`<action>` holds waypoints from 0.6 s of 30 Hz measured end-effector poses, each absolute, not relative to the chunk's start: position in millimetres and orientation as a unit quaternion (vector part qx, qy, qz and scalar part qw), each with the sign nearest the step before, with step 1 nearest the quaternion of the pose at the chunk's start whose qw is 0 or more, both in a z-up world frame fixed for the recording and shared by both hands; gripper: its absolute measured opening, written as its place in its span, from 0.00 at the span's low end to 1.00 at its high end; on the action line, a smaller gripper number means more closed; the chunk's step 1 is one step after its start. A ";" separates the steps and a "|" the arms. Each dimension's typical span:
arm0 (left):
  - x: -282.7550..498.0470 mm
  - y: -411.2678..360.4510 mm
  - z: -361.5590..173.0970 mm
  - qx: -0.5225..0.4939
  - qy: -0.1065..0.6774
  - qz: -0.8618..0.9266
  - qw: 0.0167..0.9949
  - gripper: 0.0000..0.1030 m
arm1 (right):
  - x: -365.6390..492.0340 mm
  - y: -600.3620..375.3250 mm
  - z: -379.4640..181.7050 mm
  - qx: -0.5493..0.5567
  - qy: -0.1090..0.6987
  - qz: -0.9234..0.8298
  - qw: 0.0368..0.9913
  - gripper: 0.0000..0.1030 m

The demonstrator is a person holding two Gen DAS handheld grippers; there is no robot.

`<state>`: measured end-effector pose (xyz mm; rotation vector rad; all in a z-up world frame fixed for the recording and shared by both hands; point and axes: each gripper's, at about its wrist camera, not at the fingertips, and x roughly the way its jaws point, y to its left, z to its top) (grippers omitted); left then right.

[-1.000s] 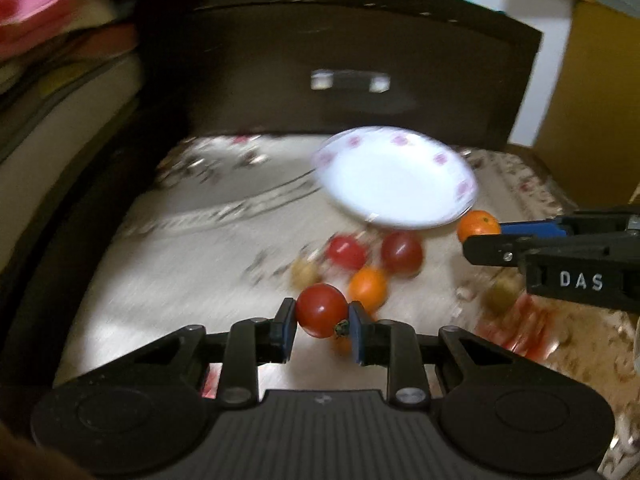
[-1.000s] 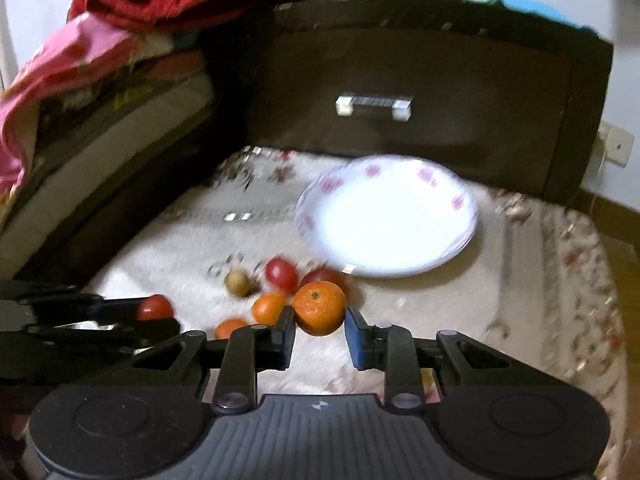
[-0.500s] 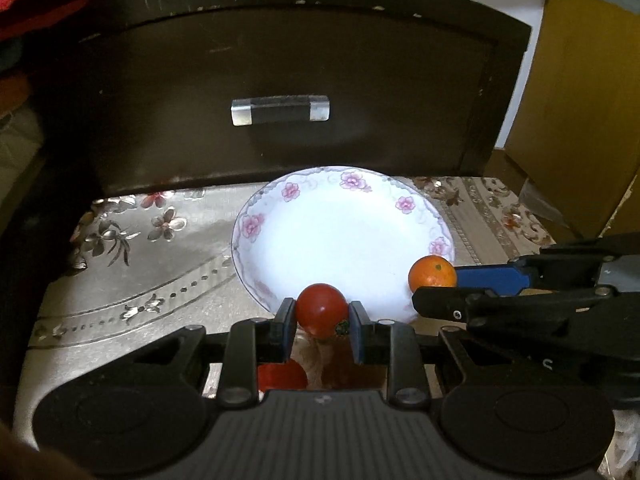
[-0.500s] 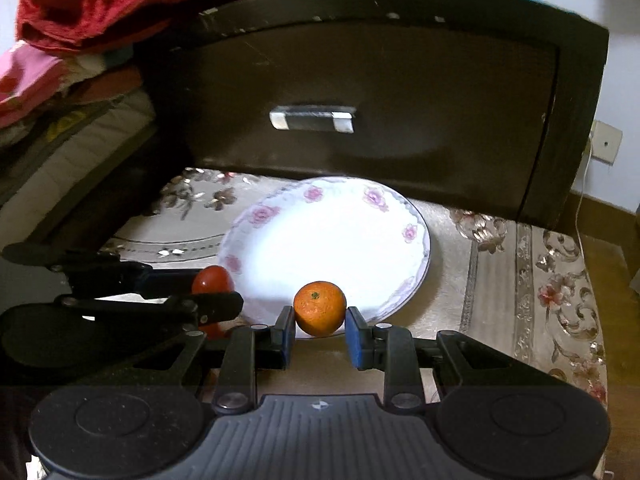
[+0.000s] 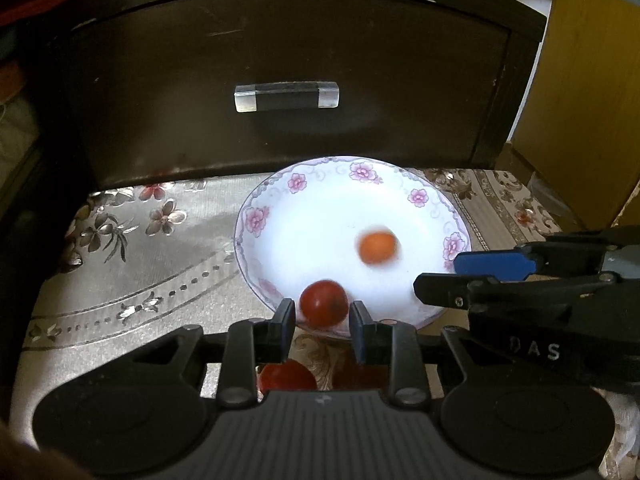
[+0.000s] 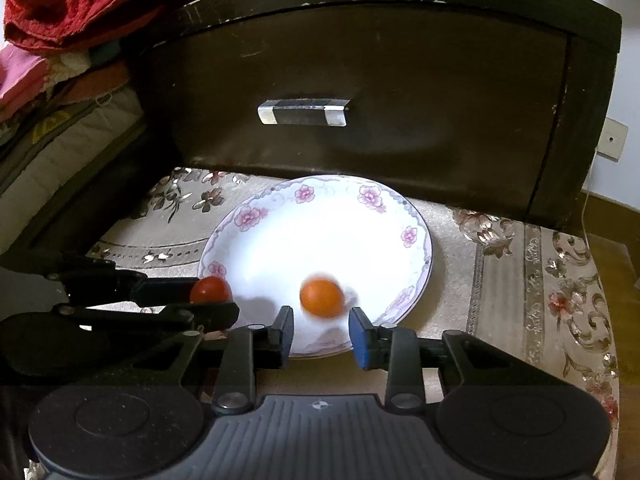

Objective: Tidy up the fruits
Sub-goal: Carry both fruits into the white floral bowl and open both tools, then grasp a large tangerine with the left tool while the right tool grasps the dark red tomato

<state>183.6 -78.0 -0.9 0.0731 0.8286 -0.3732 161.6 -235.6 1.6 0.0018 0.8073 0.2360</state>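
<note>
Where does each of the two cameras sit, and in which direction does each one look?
Left wrist: sits on the left gripper, looks forward over the plate toward the dark drawer front; its own open fingers frame a tomato, with the right gripper at the right edge.
Right wrist: sits on the right gripper, faces the same drawer; its open fingers frame a blurred orange, with the left gripper at the left.
Shared: plate, orange, tomato, drawer handle.
</note>
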 end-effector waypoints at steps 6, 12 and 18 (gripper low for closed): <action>183.6 -72.5 6.5 0.023 0.393 -0.175 0.903 0.37 | 159.9 -237.8 5.5 0.010 0.387 0.113 0.915 0.32; 180.8 -62.5 13.9 0.017 0.389 -0.163 0.907 0.38 | 153.6 -234.2 9.5 0.011 0.385 0.115 0.916 0.34; 166.9 -48.0 22.7 0.008 0.387 -0.157 0.908 0.42 | 140.7 -228.6 15.6 0.014 0.384 0.128 0.914 0.40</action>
